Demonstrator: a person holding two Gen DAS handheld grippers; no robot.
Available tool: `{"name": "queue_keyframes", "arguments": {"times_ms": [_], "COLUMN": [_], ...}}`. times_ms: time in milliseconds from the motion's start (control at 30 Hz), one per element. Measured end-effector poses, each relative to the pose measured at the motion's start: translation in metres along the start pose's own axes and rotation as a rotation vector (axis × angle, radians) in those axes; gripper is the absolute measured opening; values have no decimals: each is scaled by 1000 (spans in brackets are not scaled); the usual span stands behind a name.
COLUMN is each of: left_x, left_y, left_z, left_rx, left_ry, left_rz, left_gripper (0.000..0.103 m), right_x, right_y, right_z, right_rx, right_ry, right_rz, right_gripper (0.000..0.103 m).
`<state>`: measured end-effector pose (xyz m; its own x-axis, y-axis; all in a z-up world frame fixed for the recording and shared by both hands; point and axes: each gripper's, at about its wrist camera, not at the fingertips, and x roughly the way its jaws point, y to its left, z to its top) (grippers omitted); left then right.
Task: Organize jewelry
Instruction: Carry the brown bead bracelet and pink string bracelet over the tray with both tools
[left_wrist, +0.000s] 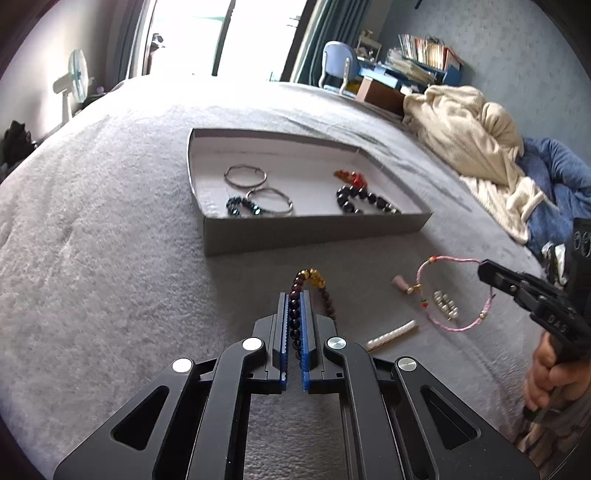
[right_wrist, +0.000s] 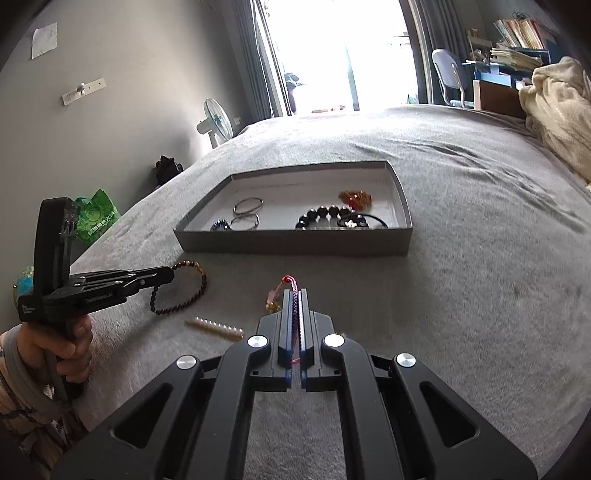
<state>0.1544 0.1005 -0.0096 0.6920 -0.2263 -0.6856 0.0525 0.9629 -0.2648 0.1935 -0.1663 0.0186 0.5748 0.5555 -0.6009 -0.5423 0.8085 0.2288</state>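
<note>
My left gripper (left_wrist: 294, 295) is shut on a dark brown bead bracelet (left_wrist: 327, 291) with gold beads, lying on the grey bed; the gripper also shows in the right wrist view (right_wrist: 168, 275) with the bracelet (right_wrist: 195, 295). My right gripper (right_wrist: 294, 293) is shut on a pink cord bracelet (right_wrist: 293, 295); in the left wrist view its tip (left_wrist: 484, 267) pinches the pink loop (left_wrist: 443, 325). A grey shallow box (left_wrist: 314, 232) ahead holds silver bangles (left_wrist: 245, 175), dark bead bracelets (left_wrist: 365, 199) and a red one (left_wrist: 351, 177).
A pearl bar (left_wrist: 391, 336) and a small silver charm cluster (left_wrist: 447, 304) lie on the bed between the grippers. A cream blanket (left_wrist: 472, 133) and blue cloth (left_wrist: 557, 177) lie at the right. A fan (right_wrist: 216, 122) stands beyond the bed.
</note>
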Motion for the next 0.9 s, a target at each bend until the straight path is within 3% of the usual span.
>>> {"name": "queue_keyframes", "arguments": {"times_ms": [467,900], "left_x": [-28,-21], "left_y": [-22,-22], "left_z": [39,99], "left_rx": [55,103], "left_ry": [-82,-123], "left_rz": [-25,-15], "left_gripper": [6,6], "right_x": [3,32], "right_y": [9,0], "right_z": [41,99], "right_rx": [-45,-79], "right_ry": [-57,-87], "right_rz": [11,1], "right_gripper": [2,2]}}
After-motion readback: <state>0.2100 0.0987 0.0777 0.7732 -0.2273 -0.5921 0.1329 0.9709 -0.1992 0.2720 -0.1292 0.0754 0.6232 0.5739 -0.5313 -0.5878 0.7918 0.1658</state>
